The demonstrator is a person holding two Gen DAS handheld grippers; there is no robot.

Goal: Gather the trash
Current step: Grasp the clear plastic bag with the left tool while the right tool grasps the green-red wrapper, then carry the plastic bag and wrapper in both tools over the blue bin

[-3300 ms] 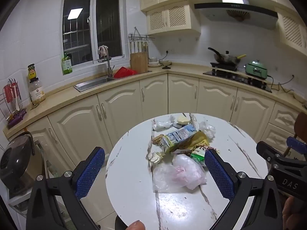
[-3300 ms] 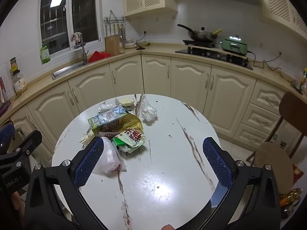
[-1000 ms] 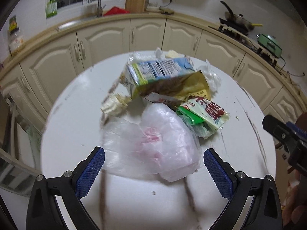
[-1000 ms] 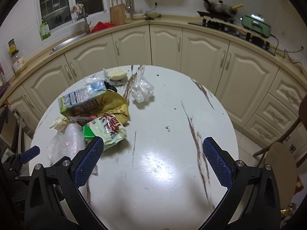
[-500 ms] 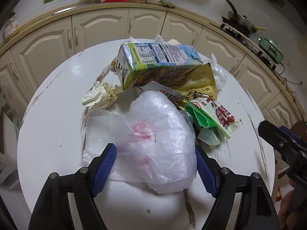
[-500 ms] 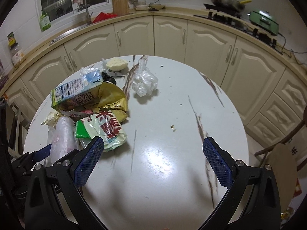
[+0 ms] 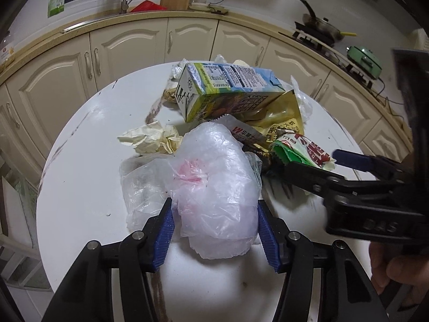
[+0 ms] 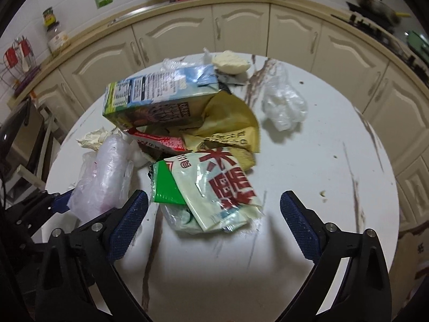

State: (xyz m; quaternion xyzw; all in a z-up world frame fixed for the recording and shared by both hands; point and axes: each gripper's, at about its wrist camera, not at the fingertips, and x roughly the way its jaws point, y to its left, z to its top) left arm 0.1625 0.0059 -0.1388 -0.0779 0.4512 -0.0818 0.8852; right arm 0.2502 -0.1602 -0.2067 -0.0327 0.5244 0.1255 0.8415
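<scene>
Two grippers: both hang over one heap of rubbish on the round white table (image 7: pixel 80 187)
Left gripper (image 7: pixel 214 230): its jaws have just been closing, and the blue pads now stand against both flanks of the clear plastic bag (image 7: pixel 214 187); whether they already bite is a close call, but the film bulges between them, so it reads as a light pinch
Right gripper (image 8: pixel 211 222): jaws spread wide and just beginning to close, with the green-and-cream snack wrapper (image 8: pixel 214 187) lying between the pads, neither pad touching it
Where the trash lies: the bag sits at the near edge of the heap; behind it lie the crumpled paper wad (image 7: pixel 152 141), the milk carton (image 7: pixel 228 88) on its side, and the yellow foil packet (image 8: pixel 230 126); a second clear bag (image 8: pixel 284 104) lies apart, to the right
Step in hand: securing the bag, judged from how the pads flank it
How to do it well: squeeze until the film gathers into a firm fold, since loose plastic slips; grip low, near the table, to catch more layers
Lift: raise straight up and slowly, so the trailing flap (image 7: pixel 139 185) does not drag the paper wad
Right side: lower onto the wrapper's middle before closing, avoiding the left gripper close by
</scene>
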